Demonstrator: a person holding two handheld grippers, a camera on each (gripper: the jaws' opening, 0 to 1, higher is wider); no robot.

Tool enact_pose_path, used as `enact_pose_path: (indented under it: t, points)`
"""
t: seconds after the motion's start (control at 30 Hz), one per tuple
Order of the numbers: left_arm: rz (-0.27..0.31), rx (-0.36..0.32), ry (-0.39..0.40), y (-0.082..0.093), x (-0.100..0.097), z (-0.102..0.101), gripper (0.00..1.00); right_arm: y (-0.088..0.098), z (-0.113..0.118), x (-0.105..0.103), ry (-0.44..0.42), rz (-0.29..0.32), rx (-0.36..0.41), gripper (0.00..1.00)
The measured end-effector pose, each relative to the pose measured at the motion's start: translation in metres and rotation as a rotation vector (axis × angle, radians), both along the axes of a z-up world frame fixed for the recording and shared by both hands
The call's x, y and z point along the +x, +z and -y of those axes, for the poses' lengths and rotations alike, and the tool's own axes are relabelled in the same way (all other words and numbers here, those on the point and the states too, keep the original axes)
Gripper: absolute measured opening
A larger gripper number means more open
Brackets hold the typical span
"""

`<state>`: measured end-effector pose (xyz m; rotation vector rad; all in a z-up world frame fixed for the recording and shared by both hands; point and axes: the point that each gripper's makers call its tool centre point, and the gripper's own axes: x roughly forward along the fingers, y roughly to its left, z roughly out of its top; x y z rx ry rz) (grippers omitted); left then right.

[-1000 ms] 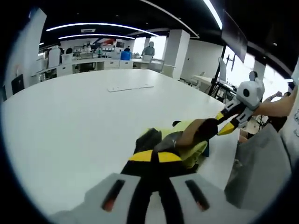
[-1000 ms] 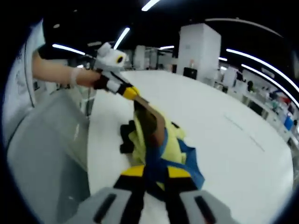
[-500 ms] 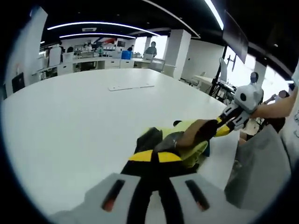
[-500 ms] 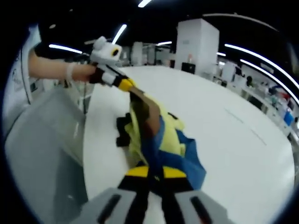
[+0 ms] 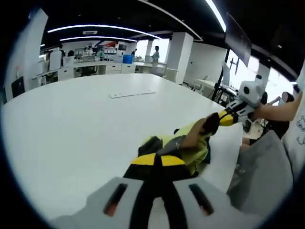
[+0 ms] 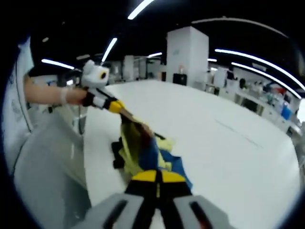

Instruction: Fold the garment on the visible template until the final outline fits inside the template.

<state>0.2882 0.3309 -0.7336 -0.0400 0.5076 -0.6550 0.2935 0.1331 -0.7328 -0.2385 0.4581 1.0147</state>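
The left gripper point(image 5: 161, 160) has its yellow-tipped jaws pinched together on one edge of the garment point(image 5: 188, 145), and the right gripper point(image 6: 157, 176) is likewise clamped on another part of the same cloth, so the piece hangs stretched between the two of them just above the table point(image 5: 86, 124), near the edge closest to the person. In the left gripper view the right gripper comes in from the right with a hand point(image 5: 279, 109) behind it, and in the right gripper view the left gripper enters from the left the same way. The garment is yellow with blue and dark panels; it sags and bunches in loose folds, so it looks light, limp and easy to drag out of shape, best taken at hems or corners and laid down flat before each fold. A template is not clear under the cloth; it may be hidden by it. The table is a wide, smooth white top, probably slick enough for fabric to slide, with a thin flat strip point(image 5: 132, 94) lying well away across it. Beyond is an open office with white pillars, desks and ceiling light strips.
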Motion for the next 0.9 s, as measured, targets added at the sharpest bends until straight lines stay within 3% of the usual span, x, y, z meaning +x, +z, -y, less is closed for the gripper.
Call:
enact_pose_path:
  t: [0.17, 0.33, 0.53, 0.73, 0.8, 0.9]
  points:
    - [0.020, -0.031, -0.019, 0.029, 0.001, 0.006, 0.00, 0.040, 0.009, 0.004, -0.033, -0.006, 0.097, 0.00]
    - [0.043, -0.070, -0.024, 0.060, 0.005, 0.009, 0.00, 0.078, 0.013, 0.003, -0.054, 0.029, 0.165, 0.00]
    - [0.125, -0.076, -0.031, 0.099, 0.010, 0.004, 0.00, 0.117, 0.010, -0.002, -0.045, 0.075, 0.217, 0.00]
    - [0.175, -0.088, -0.024, 0.127, 0.013, -0.002, 0.00, 0.147, 0.004, -0.003, -0.028, 0.122, 0.252, 0.00]
    - [0.199, -0.095, -0.025, 0.139, 0.012, -0.002, 0.00, 0.164, 0.000, -0.003, -0.026, 0.121, 0.325, 0.00]
    - [0.228, -0.106, -0.030, 0.155, 0.010, -0.002, 0.00, 0.178, 0.003, 0.000, -0.031, 0.144, 0.340, 0.00]
